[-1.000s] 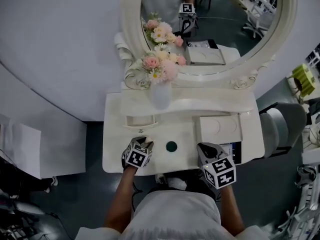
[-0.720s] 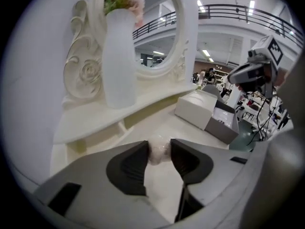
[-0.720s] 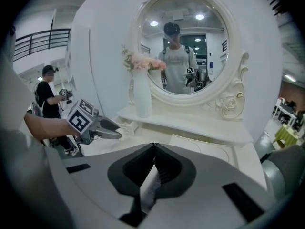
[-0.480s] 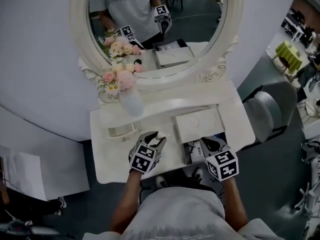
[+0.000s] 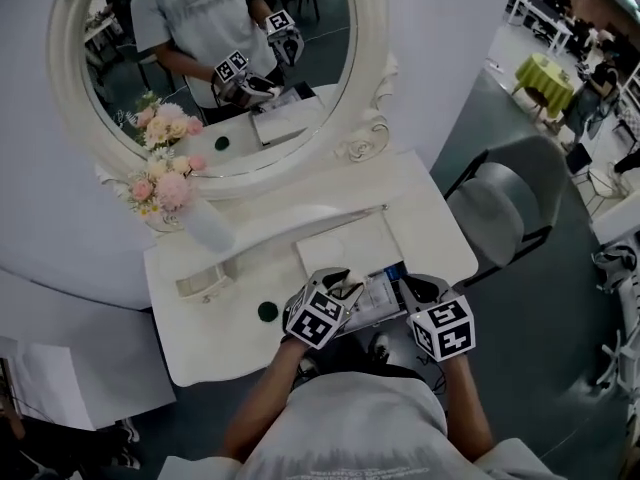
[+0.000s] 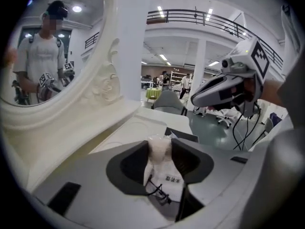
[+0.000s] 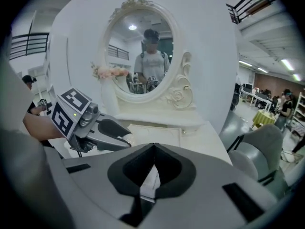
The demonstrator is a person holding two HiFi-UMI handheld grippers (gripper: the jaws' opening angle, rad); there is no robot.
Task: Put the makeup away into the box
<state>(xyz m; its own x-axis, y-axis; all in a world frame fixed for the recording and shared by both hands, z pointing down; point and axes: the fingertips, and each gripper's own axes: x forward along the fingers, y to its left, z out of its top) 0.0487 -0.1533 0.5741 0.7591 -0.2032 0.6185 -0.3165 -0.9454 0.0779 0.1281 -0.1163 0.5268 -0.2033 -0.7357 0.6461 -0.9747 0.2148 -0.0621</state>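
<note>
White sachet (image 6: 165,175): pinched in my left tool (image 6: 159,145), at the box (image 5: 350,249), presumably for drop-in.
Right tool (image 7: 153,147): closed, empty, spare.

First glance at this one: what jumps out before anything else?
A big oval mirror stands at the back of the white dressing table, with pink flowers at its lower left. Near the table's front edge the left tongs are clamped on a small clear packet with a white label, and the right tongs are shut beside them. A dark green disc lies further left.
</note>
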